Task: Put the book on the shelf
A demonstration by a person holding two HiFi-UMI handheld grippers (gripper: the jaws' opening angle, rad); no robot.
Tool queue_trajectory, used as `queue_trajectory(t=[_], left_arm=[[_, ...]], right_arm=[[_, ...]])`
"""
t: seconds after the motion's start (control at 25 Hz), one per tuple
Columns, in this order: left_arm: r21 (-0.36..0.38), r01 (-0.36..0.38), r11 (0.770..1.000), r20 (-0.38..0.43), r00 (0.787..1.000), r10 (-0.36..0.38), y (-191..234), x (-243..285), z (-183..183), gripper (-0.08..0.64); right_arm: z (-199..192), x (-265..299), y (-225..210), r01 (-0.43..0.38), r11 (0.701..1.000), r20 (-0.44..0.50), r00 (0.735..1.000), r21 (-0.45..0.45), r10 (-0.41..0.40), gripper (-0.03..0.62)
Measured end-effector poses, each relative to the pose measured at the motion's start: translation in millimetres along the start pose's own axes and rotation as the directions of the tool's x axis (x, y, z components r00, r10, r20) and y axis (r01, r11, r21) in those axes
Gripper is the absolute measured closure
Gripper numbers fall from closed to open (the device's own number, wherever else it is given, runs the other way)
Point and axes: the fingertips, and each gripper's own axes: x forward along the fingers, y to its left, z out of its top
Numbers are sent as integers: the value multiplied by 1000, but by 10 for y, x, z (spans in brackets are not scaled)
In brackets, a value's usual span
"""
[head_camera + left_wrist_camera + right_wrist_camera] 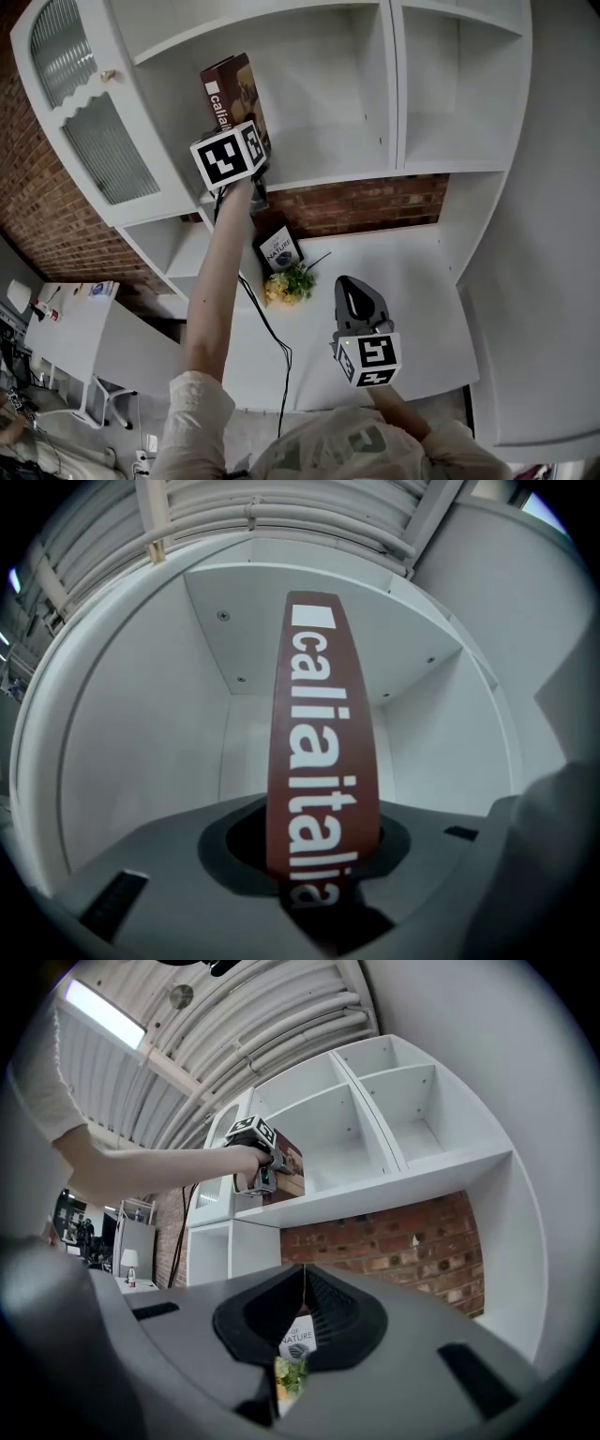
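While left arm (pixel 220 272) stretches out (straight), left gripper (pixel 321 892) clamps book (pixel 234 89) | right gripper (pixel 351 286) closed

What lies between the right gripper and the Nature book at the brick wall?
A small bunch of yellow flowers with green leaves lies there, in front of the Nature book; the right gripper view shows it.

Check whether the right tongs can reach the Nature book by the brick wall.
Probably yes: the right tongs are shut, empty and aimed at the Nature book; only the flowers in front of it crowd the approach.
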Motion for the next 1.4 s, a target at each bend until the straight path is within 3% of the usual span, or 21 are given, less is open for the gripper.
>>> queue_trajectory(t=[0.84,1.16,1.4], left_arm=[[-18,-8,1000,0,1000,8,69,764,-37,405],[-29,-10,1000,0,1000,10,77,801,-41,405],[-15,-6,1000,-4,1000,6,80,814,-57,404]], right_arm=[[-221,292,-300,60,998,-70,996,-14,-60,575],[-229,307,-274,48,998,-75,996,-37,-51,575],[-229,297,-233,24,1000,-71,997,6,-23,575]])
